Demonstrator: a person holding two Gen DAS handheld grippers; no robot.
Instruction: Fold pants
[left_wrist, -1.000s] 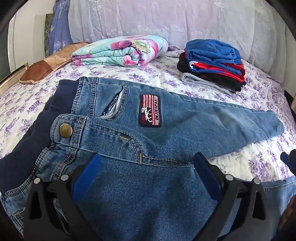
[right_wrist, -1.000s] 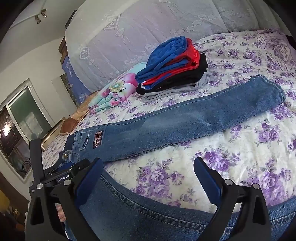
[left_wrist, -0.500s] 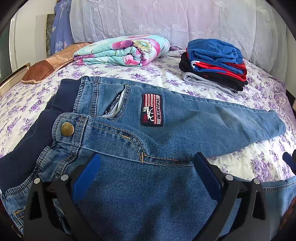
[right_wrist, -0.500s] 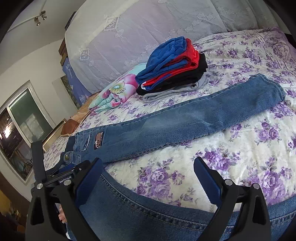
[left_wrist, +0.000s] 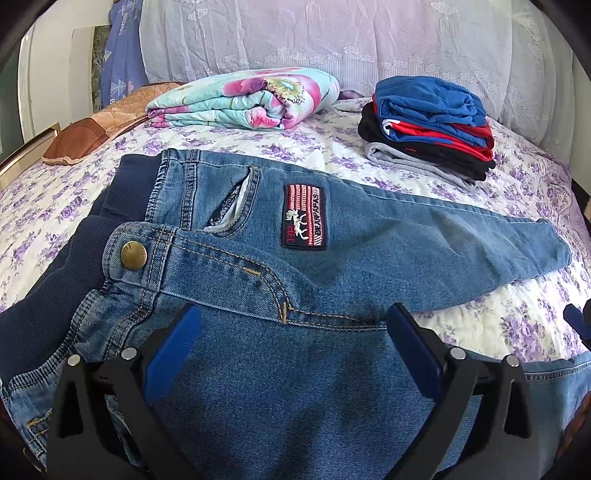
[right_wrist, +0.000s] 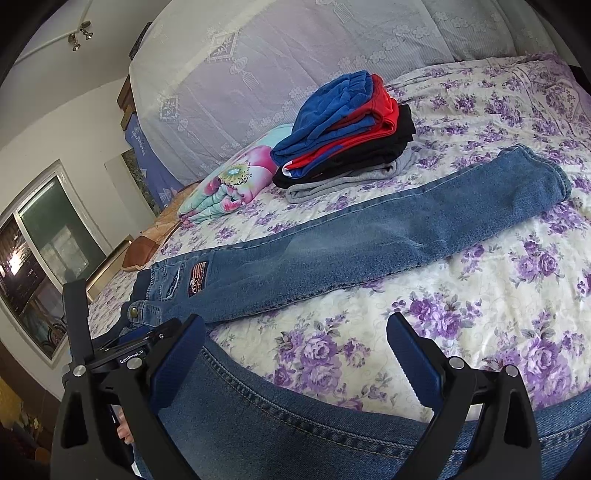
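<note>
The right tongs (right_wrist: 295, 354) are spreading wide at the bottom of the frame, blue pads apart, over a denim leg of the jeans (right_wrist: 369, 236) and the flowered bed (right_wrist: 517, 288). The other leg is stretching across mid-frame toward the right. A pile of folded clothes (right_wrist: 343, 136) is sitting above it, a floral quilt (right_wrist: 236, 181) to its left. The left tongs (right_wrist: 122, 350) are showing at lower left near the waistband.

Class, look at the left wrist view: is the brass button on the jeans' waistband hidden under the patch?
No. The brass button lies in plain sight on the jeans, well left of the striped patch.
</note>
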